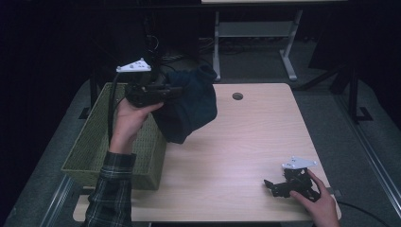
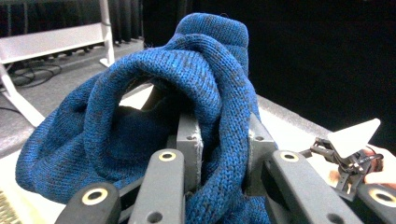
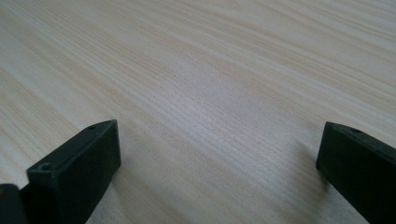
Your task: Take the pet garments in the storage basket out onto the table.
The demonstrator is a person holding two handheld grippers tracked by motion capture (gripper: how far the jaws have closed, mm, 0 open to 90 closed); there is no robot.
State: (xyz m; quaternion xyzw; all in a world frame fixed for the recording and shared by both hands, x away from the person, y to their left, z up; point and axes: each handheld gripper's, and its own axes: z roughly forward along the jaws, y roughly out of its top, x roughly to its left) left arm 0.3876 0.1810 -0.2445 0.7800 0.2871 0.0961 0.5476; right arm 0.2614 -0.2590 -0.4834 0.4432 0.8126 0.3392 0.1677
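We see the left gripper raised above the left part of the counter, its jaws clamped on a blue knitted garment. In the left gripper view a thick rolled band of that knit runs down between the two jaws, which press on it from both sides, while the rest of the cloth bunches up ahead of them. From the high view the garment hangs clear in the air, its lower end just above the counter and beside the right wall of a green woven basket that stands at the counter's left edge. The left hand holds its gripper above the basket, a plaid sleeve behind it. The right gripper rests low on the counter near the front right corner, well apart from the garment; its jaws stand wide apart with bare wood between them.
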